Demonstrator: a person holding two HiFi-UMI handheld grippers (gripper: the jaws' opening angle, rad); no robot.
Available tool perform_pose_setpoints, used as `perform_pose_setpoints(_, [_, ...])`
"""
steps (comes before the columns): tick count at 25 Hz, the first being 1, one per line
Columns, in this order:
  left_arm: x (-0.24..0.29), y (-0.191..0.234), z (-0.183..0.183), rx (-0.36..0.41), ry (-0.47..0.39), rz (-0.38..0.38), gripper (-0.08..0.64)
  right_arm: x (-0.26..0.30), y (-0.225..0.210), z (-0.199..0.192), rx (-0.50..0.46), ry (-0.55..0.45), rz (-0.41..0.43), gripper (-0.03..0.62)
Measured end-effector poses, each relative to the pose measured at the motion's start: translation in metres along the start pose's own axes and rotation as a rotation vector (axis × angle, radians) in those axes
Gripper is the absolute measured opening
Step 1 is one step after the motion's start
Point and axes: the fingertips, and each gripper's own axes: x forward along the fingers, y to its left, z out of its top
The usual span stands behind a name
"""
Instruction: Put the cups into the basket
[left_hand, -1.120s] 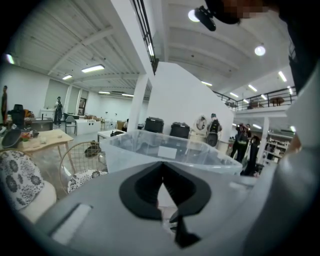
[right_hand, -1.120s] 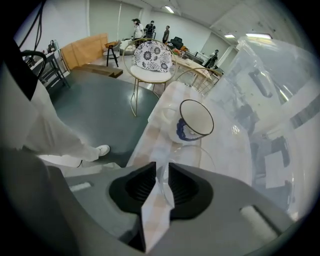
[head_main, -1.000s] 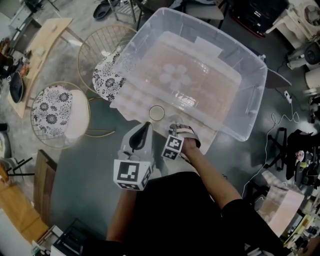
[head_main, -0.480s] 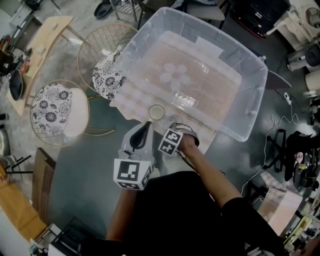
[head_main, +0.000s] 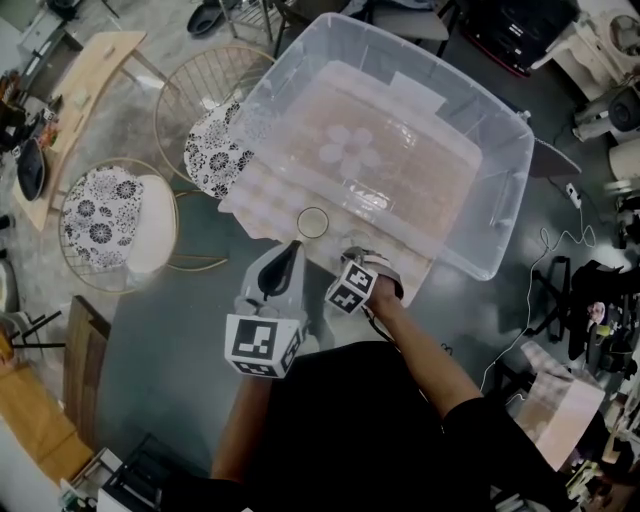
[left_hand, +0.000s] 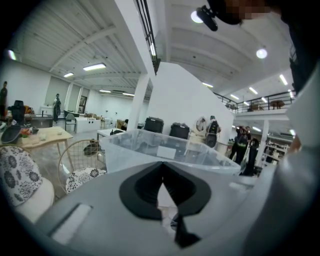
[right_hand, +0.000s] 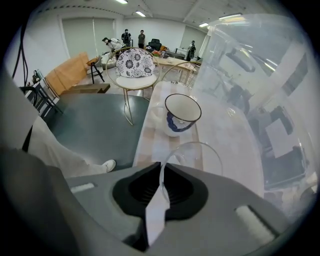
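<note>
Nearest us, in front of the basket (head_main: 385, 150), we hold both grippers over the table (right_hand: 150, 140) edge.

Right gripper (right_hand: 161, 167): jaws pinching the near rim wall of a clear glass cup (right_hand: 194, 156). The glass cup stands upright on the table, just outside the basket's front wall.

Left gripper (left_hand: 161, 165): jaws pressed together at the tips, nothing between them. It points at the basket's front wall from just left of the right gripper (head_main: 352, 262).

White cup (right_hand: 181, 115) with a blue pattern: upright and open side up on the table. It is beyond the glass cup and apart from it, close beside the basket's front wall. In the head view the white cup (head_main: 313, 223) sits just ahead of the left gripper (head_main: 292, 250) tip.

Basket: a large clear plastic bin on the table. We see no cup inside it.

Left of the basket, 2 wire chairs with flower-print cushions: the nearer chair (head_main: 118, 228) well apart from it, the farther chair (head_main: 215, 140) beside its left wall.
</note>
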Motion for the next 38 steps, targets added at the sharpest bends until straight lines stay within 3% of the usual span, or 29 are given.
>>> perform_pose_setpoints(23, [0.003, -0.006, 0.006, 0.003, -0.014, -0.053, 0.006, -0.099, -0.005, 0.028, 0.142, -0.228, -0.057, 0.025])
perform_pose_setpoints(38, [0.006, -0.014, 0.004, 0.024, -0.015, -0.084, 0.006, -0.177, -0.016, 0.055, 0.157, -0.393, -0.123, 0.025])
